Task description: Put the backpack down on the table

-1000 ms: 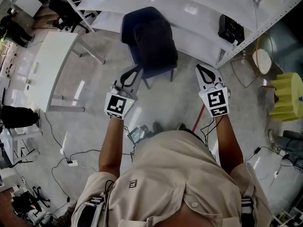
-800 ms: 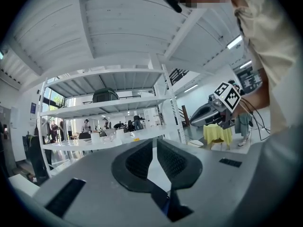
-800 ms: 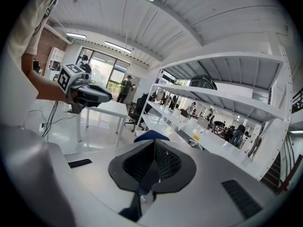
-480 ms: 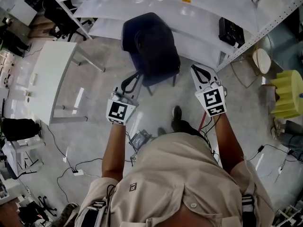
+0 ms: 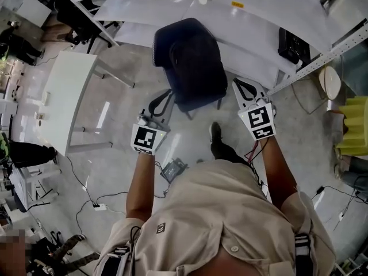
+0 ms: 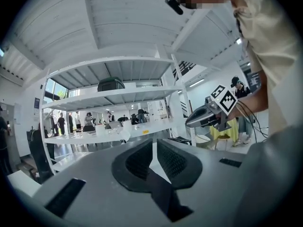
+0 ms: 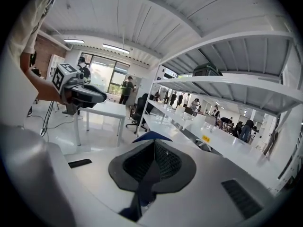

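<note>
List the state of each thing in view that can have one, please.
Backpack: hangs between both grippers, not yet on a table.
Left hand-held gripper: shut on a strap.
Right hand-held gripper: shut on the other strap.

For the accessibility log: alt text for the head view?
From above, a person in a beige shirt holds a dark backpack by its straps, one in the shut left tongs, one in the shut right tongs. It hangs over the floor in front of a white shelf unit.
</note>
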{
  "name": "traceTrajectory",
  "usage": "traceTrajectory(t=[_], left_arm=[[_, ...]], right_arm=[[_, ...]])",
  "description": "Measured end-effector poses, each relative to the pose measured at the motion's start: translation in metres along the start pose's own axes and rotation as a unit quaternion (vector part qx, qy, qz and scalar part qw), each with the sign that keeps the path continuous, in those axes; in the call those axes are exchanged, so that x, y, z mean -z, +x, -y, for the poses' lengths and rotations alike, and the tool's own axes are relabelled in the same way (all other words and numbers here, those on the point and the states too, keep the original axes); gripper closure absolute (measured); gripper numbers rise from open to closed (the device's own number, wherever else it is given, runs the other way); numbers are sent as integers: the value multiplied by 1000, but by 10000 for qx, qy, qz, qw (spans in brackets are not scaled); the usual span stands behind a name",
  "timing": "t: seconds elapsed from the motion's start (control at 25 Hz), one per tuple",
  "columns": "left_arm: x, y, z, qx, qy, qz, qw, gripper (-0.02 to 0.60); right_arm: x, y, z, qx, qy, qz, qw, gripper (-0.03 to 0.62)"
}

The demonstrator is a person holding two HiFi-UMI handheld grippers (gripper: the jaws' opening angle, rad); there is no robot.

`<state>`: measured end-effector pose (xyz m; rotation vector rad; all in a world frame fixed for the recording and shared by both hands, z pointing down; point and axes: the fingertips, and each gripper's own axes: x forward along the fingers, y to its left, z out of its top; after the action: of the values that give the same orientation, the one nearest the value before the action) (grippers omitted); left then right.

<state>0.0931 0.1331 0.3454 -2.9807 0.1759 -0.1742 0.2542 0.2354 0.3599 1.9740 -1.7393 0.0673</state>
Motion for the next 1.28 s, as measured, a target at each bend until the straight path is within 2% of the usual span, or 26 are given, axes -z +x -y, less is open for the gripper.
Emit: traceTrajectory(t=[0.28, 0.64, 0.96, 1.28], left_arm=[[9, 68, -32, -165, -76, -207, 9996, 543], [22, 133, -68, -495, -207, -494, 9973, 543], [64, 166, -94, -777, -444, -962, 9913, 543], [104, 190, -125, -1084, -647, -1148, 9853, 543]], right_arm=[[17, 66, 52, -300, 116, -48, 9995, 568], [20, 135, 104, -713, 162, 74, 9973, 568], [39, 181, 128, -1018, 309, 78, 9943, 568], [67, 224, 131, -1192, 472, -52, 9917, 566]])
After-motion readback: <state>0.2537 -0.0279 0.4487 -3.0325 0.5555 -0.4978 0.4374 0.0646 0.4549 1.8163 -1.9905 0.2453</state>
